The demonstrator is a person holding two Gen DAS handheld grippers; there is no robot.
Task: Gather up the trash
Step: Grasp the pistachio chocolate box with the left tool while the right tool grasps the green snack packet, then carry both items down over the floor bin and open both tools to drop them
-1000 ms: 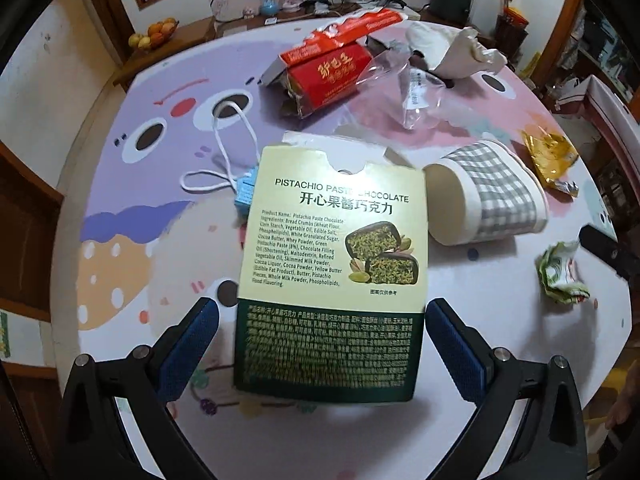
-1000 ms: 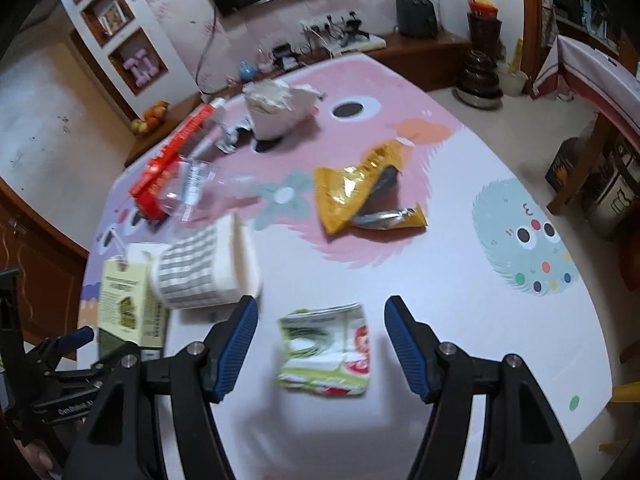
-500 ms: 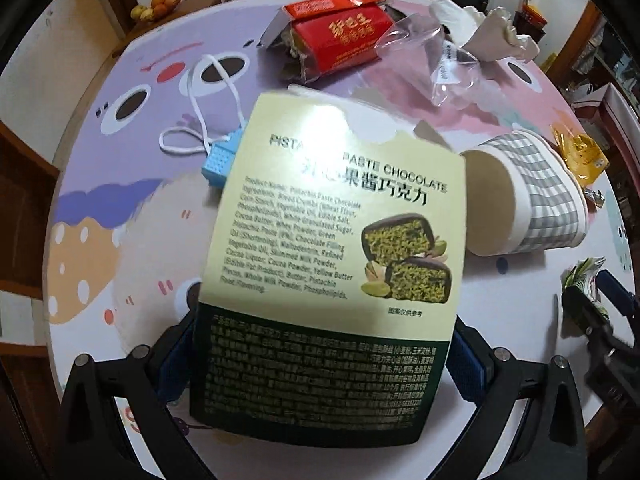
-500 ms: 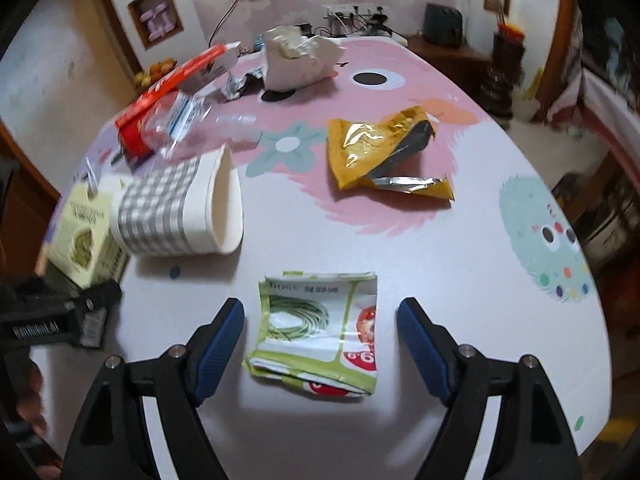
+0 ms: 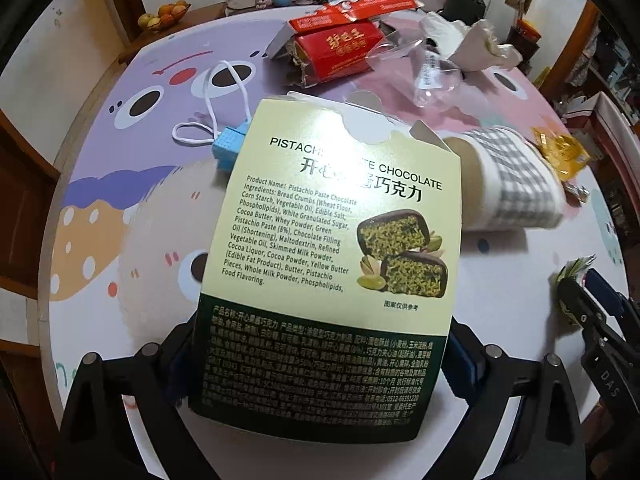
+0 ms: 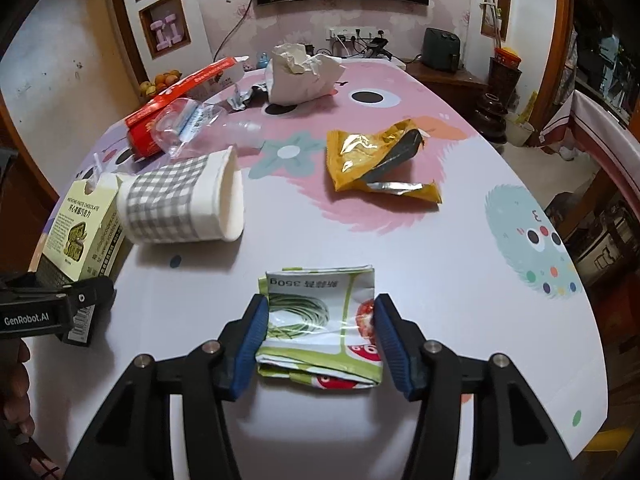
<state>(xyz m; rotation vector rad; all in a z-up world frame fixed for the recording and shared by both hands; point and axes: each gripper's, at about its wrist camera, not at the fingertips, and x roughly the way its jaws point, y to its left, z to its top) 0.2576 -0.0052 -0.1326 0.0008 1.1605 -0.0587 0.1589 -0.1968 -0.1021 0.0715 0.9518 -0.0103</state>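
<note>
My left gripper (image 5: 320, 360) is shut on a green and cream pistachio chocolate box (image 5: 328, 264) and holds it tilted above the table; the box hides both fingertips. The box also shows at the left in the right wrist view (image 6: 86, 224). My right gripper (image 6: 320, 332) has closed around a crumpled green and white snack wrapper (image 6: 320, 320) lying on the table; both blue pads touch its sides. That wrapper shows at the right edge of the left wrist view (image 5: 572, 280).
On the cartoon-printed table (image 6: 440, 260) lie a checked paper cup (image 6: 184, 204) on its side, a torn yellow foil bag (image 6: 376, 160), a clear plastic bag (image 6: 188, 124), a red carton (image 5: 340, 48), a crumpled white paper bag (image 6: 300, 72) and a blue tag with white cord (image 5: 228, 144).
The left gripper closed on the chocolate box and lifted it toward the camera. The right gripper moved down over the snack wrapper and closed until its pads reached the wrapper's sides.
</note>
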